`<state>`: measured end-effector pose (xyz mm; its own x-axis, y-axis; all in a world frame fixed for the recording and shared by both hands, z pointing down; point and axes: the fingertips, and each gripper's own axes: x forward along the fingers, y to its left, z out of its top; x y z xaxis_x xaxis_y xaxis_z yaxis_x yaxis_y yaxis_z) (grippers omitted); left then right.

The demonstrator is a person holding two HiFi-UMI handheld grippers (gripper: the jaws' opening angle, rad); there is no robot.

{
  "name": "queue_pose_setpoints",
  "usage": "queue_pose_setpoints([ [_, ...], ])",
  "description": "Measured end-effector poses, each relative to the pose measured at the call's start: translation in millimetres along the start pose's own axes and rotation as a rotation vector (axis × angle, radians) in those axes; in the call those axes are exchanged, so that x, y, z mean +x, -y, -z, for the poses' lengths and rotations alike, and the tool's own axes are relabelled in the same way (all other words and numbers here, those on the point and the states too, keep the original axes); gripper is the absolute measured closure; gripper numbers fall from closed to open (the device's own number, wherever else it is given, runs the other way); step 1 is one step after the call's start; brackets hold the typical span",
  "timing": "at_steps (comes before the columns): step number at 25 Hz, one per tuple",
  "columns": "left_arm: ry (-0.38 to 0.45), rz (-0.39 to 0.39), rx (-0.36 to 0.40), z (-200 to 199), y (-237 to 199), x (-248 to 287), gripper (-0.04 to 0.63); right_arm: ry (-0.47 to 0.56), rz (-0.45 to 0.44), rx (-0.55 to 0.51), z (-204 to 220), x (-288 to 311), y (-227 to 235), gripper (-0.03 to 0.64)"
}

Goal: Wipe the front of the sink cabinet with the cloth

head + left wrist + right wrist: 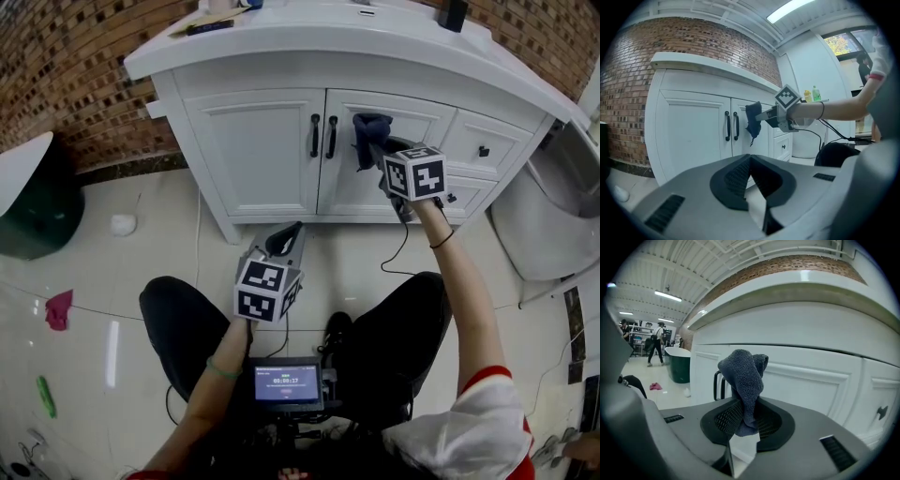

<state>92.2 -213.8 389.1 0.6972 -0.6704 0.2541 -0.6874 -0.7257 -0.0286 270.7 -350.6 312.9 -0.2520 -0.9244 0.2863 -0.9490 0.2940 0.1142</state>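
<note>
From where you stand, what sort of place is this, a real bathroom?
Probably a mock bathroom inside a big workshop hall: a white sink cabinet stands against a brick wall with a dark green tub beside it, yet people are visible under a strip-lit hall roof beyond.

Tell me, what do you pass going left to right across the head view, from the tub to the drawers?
green tub → white lump on the floor → black door handles → cloth → drawer knob

Nubby, matt blue-grey cloth (743, 376) against smooth, satin white-painted sink cabinet (258, 155); rough brick wall (75, 66) behind, glossy pale floor tiles (159, 244) below; matt grey plastic right gripper (744, 411).
</note>
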Motion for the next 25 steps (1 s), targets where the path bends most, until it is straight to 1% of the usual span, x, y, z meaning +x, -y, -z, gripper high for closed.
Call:
queue_pose_setpoints([
  [5,0.0,-0.026,-0.005,3.9,-14.9,-11.7,0.558,-0.027,-0.049,0.0,6.0,35.2,-37.6,0.551],
  [10,-0.002,-0.048,-0.011,6.7,-30.2,-17.8,0.558,-0.034,-0.031,0.03,9.2,44.3,-31.8,0.551],
  [12,-0.001,-0.05,-0.013,7.2,-32.5,-18.7,0.558,-0.042,-0.026,0.023,10.9,41.8,-26.8,0.551],
  [15,-0.002,-0.046,-0.015,7.6,-30.3,-16.7,0.558,-0.059,0.012,-0.022,15.7,34.9,-10.3,0.551],
  [17,-0.002,-0.04,-0.013,7.2,-26.7,-14.9,0.558,-0.073,0.043,-0.033,22.2,28.4,5.5,0.551],
  [22,-0.01,-0.034,-0.005,6.4,-21.5,-13.3,0.558,-0.097,0.133,-0.013,39.2,3.3,53.4,0.551],
  [25,-0.018,-0.033,-0.002,8.3,-19.3,-11.4,0.558,-0.107,0.2,0.026,51.1,-16.1,89.0,0.551],
])
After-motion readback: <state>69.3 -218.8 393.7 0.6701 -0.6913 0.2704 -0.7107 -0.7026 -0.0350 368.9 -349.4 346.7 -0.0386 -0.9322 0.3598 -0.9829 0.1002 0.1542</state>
